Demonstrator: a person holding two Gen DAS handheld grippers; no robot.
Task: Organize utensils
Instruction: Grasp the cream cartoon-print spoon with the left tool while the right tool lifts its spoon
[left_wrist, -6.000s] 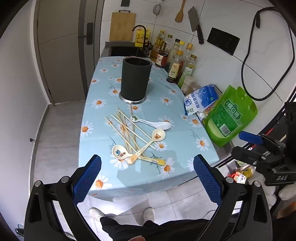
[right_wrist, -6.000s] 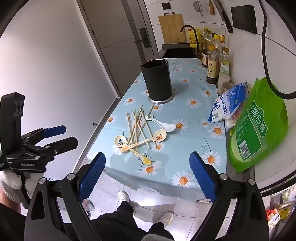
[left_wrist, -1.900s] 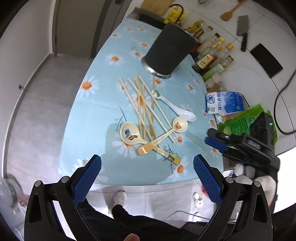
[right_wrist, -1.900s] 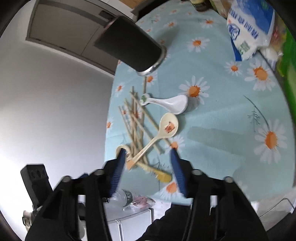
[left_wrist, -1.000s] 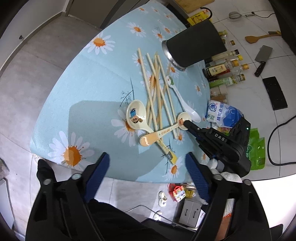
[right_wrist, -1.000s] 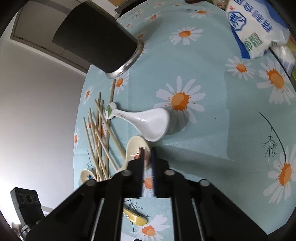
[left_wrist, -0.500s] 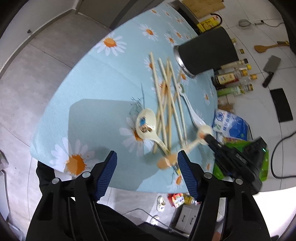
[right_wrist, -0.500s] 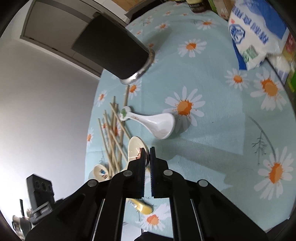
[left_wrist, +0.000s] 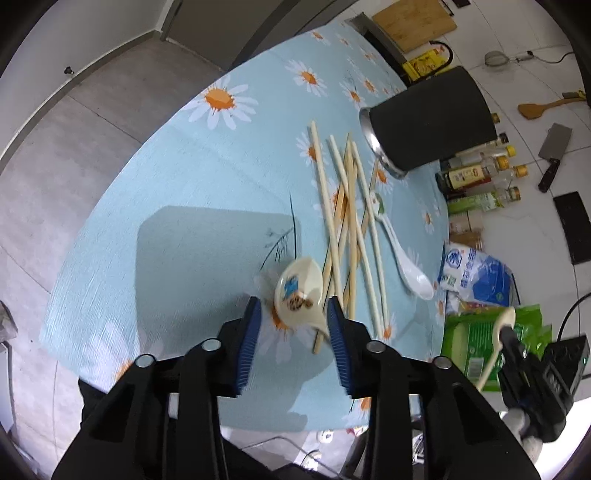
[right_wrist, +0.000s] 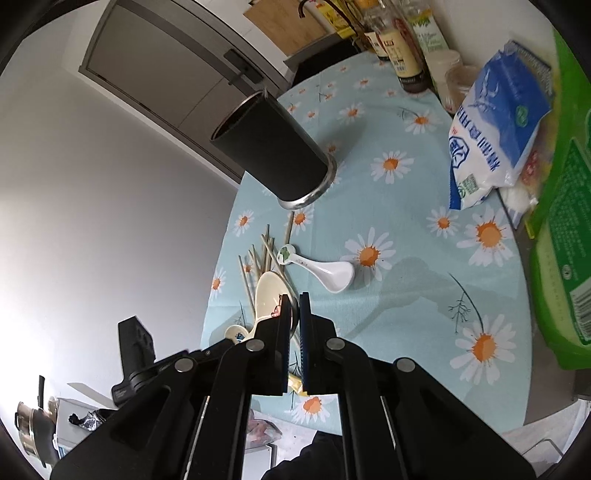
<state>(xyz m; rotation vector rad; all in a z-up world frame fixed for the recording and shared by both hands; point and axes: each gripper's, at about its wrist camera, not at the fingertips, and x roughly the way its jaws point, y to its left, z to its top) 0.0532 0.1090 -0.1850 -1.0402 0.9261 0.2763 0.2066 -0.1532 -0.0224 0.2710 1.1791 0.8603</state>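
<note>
Two cream ceramic spoons: one (right_wrist: 267, 295) clamped in the right gripper (right_wrist: 291, 310), lifted above the tabletop (right_wrist: 413, 295); one with cartoon print (left_wrist: 298, 293) lying between the spread fingers of the left gripper (left_wrist: 293, 321). Wooden chopsticks (left_wrist: 347, 221) and white spoon (left_wrist: 402, 258) beside it; black cylindrical holder (left_wrist: 424, 122) beyond.

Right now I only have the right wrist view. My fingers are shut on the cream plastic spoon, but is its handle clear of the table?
Observer: Yes. In the left wrist view the cream plastic spoon is raised in the right gripper, its handle hanging free against the green plastic bag.
Operator: And the left gripper?
Observer: The left gripper is open, with a finger on either side of the cartoon-printed cream spoon, not clamped on it.
</note>
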